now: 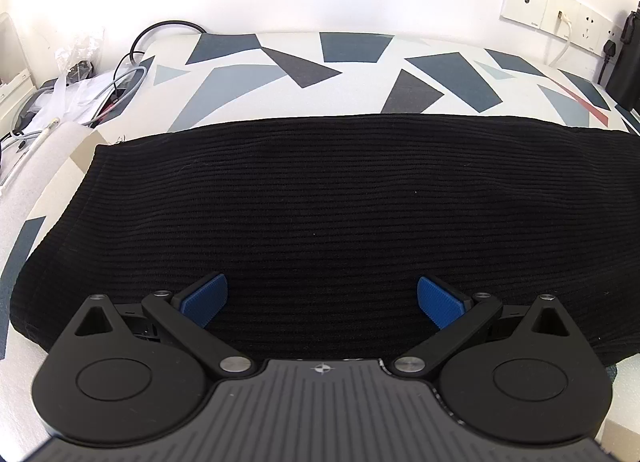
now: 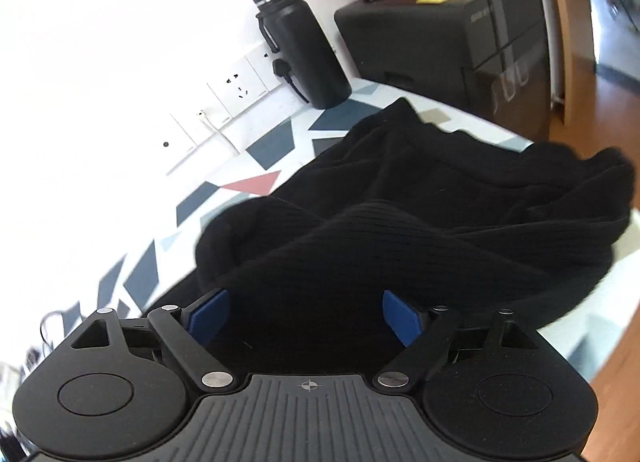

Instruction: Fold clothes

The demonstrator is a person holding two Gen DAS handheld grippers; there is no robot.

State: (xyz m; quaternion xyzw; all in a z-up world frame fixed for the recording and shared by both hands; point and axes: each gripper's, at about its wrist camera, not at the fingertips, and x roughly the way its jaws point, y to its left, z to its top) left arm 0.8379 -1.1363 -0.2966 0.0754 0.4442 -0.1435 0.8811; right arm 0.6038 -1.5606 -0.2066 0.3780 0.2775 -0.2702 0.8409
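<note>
**Black knit half-flattened, both claws empty, next grab pending**

L claw: jaws spread wide, nothing pinched btwn the blue pads. Black ribbed garment is seen straight ahead of and under the fingers, laid flat and smooth on this side, far edge running straight across ahead of the claw. Patterned table cover is exposed beyond that edge; cables are piled well off to the upper left of the claw.

R claw: jaws apart, no cloth pressed by the pads; fabric is seen below/ahead of the gap, contact can't be told. Frame is motion-blurred. Garment on this side is bunched, w/ a rolled fold ahead of the fingers and a loose end draped far right near the table edge. Black flask and dark box stand well beyond, against the wall.

Step judged: re-grasp of the bunched end so it can be laid over the flat part.

To be done well:
- single outer edge/corner should be picked, not the whole roll
- pads to be closed fully on cloth before any lift
- flat side should be pinned or left undisturbed by L claw
- fabric to be drawn taut, then laid w/ edges aligned to the straight far edge
- draped end likely to slip off the table if pulled rightward
</note>
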